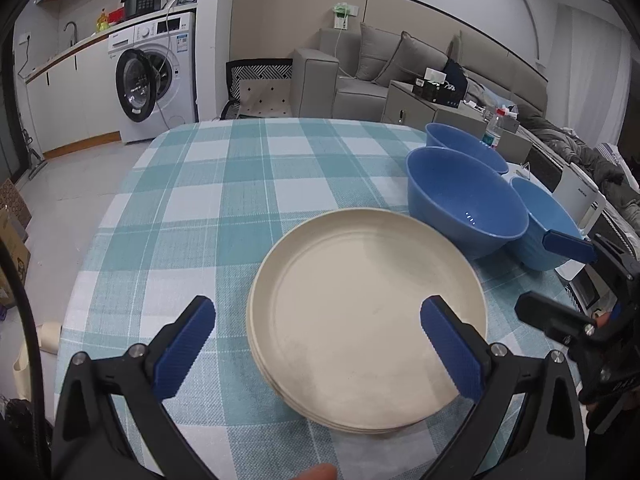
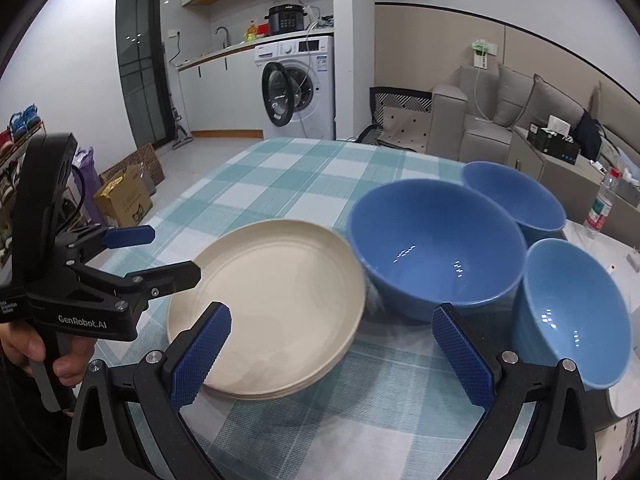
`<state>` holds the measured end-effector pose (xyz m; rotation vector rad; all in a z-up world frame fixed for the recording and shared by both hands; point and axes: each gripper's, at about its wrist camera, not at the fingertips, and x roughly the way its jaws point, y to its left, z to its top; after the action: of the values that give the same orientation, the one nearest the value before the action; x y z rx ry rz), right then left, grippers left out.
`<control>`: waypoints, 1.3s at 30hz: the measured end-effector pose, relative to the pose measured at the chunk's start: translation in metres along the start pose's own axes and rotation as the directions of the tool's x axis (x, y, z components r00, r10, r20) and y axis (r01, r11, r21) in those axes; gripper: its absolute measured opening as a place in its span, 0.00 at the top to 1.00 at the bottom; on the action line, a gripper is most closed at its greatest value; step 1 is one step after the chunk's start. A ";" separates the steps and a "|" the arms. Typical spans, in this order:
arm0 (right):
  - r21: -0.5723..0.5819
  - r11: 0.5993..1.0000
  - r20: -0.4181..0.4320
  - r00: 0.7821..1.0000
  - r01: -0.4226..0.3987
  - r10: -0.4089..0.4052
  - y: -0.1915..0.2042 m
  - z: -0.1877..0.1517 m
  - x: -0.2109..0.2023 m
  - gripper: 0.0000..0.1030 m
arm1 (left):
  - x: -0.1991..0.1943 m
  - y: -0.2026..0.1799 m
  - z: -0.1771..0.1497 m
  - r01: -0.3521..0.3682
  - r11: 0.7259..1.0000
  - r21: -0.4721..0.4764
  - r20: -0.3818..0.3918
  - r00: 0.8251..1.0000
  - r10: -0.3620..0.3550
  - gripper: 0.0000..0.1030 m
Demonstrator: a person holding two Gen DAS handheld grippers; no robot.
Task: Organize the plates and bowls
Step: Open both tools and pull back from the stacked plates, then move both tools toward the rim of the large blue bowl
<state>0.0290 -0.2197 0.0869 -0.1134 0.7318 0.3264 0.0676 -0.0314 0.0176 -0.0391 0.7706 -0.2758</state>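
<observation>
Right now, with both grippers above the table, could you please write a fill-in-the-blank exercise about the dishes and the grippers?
1. The number of blue bowls on the checked tablecloth is ____.
2. The cream plates lie in a ____.
3. The left gripper and the right gripper both have their jaws ____.
4. The door of the washing machine stands ____.

Missing words: three; stack; open; open
</observation>
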 end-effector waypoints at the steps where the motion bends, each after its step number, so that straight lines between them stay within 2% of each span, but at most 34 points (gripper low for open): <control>1: 0.006 1.000 0.007 1.000 0.005 -0.005 -0.003 0.002 -0.004 0.01 | -0.001 -0.002 0.002 0.001 1.000 0.005 0.007 1.000 -0.001 0.00; 7: 0.051 0.998 0.060 0.998 0.034 -0.037 -0.022 0.015 -0.034 0.01 | -0.005 -0.011 0.019 0.051 0.999 -0.002 0.031 0.998 -0.051 0.00; 17: 0.053 0.997 0.123 0.991 0.053 -0.059 -0.046 0.035 -0.076 0.01 | -0.010 -0.039 0.051 0.078 0.996 0.038 0.069 0.994 -0.080 0.00; 27: 0.082 0.993 0.166 0.981 0.085 -0.097 -0.079 0.048 -0.102 0.01 | -0.006 -0.064 0.077 0.093 0.992 0.085 0.086 0.991 -0.100 0.00; 39: 0.131 0.985 0.193 0.972 0.113 -0.137 -0.117 0.072 -0.125 0.01 | 0.009 -0.078 0.109 0.121 0.988 0.097 0.096 0.987 -0.130 0.00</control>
<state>0.0266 -0.3465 0.2228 -0.0127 0.5385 0.1703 0.1314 -0.1166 0.1003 -0.0155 0.6543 -0.4253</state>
